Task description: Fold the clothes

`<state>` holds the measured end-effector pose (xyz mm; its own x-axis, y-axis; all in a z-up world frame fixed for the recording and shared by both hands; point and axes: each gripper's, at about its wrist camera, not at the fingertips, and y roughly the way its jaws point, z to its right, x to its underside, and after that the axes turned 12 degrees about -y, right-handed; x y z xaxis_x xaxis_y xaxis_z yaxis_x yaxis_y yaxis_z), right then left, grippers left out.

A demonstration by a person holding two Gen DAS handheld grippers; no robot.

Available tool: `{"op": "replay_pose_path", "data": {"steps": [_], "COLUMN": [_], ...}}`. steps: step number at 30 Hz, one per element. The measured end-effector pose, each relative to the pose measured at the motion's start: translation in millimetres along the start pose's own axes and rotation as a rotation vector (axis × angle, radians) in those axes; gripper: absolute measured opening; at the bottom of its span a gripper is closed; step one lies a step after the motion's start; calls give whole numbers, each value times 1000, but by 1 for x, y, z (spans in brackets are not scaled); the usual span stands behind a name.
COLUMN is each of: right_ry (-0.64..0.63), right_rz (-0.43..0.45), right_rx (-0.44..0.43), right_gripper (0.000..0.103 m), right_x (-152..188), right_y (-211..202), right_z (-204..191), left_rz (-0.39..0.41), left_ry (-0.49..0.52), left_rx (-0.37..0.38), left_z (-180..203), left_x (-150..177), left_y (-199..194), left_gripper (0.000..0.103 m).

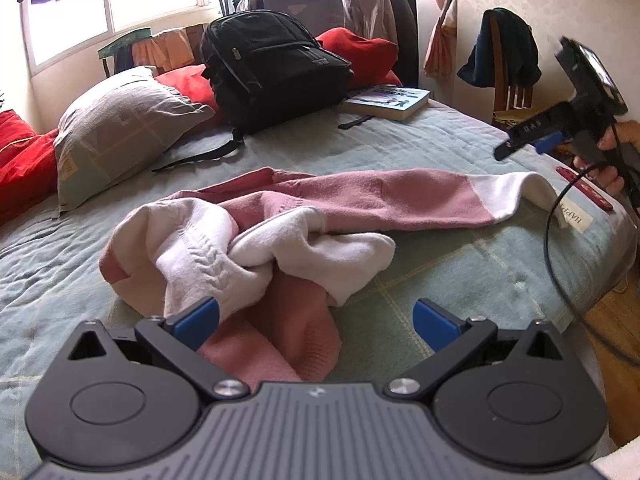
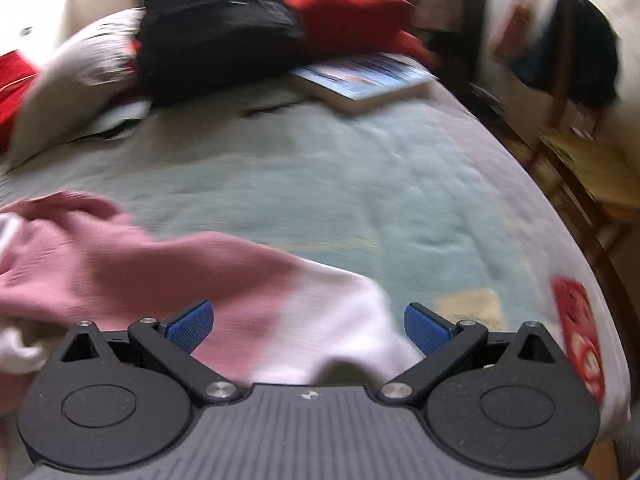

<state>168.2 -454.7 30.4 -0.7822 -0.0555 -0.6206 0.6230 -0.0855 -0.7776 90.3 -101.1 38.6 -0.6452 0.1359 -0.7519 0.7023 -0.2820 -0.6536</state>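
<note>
Left wrist view: the pink-and-white sweater (image 1: 256, 236) lies crumpled in the middle of the bed (image 1: 460, 152), one sleeve (image 1: 420, 200) stretched toward the right edge. Left gripper (image 1: 316, 322) hangs spread over the bunched hem, pinching nothing. Right gripper (image 2: 306, 324) is spread too, empty over the white cuff (image 2: 340, 332), and its view is smeared by motion. Risk here: a fast grab at that cuff could catch only one layer, or drag the heap sideways toward the bed's edge. The backpack (image 1: 272, 68) and book (image 1: 386, 102) leave little room to spread it flat.
</note>
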Motion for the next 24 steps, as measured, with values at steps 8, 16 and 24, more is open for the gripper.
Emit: {"op": "replay_pose_path", "data": {"steps": [8,16,24], "right_ry": [-50,-20,34], "right_rz": [-16,-85,-142], "right_rx": [-344,-552,-581], "right_gripper": [103,103,103], "right_x": [-7,-9,-17], "right_y": [9,41,78], "right_z": [-67,-121,-147], "left_rz": [-2,-4,-19], "left_ry": [-18,-38,-71], "left_rx": [-6,-42,-90], "left_z": [-10,-26,-46], "left_x": [4,8,11], "left_y": [-1,-3,-1], "left_gripper": [102,102,102]}}
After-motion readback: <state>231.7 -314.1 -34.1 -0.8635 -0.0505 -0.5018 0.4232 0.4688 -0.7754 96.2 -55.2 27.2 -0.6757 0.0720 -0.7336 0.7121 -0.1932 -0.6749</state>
